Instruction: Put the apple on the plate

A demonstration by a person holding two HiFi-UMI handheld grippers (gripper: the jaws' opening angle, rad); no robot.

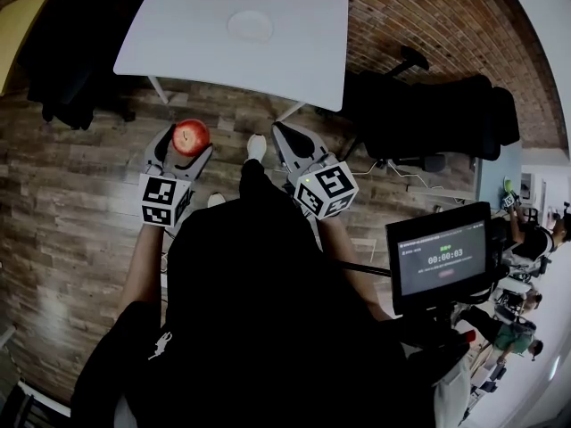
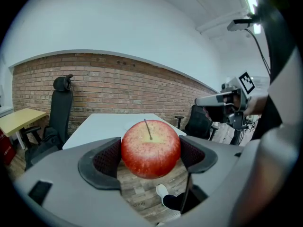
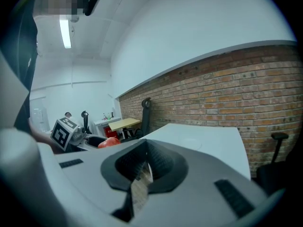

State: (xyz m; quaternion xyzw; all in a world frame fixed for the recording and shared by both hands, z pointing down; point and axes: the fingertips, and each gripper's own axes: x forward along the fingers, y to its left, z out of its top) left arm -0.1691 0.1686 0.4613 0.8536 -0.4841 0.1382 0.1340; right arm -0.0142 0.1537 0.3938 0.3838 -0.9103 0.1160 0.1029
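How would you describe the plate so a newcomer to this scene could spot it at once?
Start at the white square table standing before the brick wall. Near its middle lies the plate, a small round dish. It is the only thing on the tabletop, white on white, shown only by its faint circular rim.

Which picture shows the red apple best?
The left gripper view: the round red apple fills the middle, stem up, gripped by the left tongs. The head view shows it small, from above. The right gripper view catches only a red sliver.
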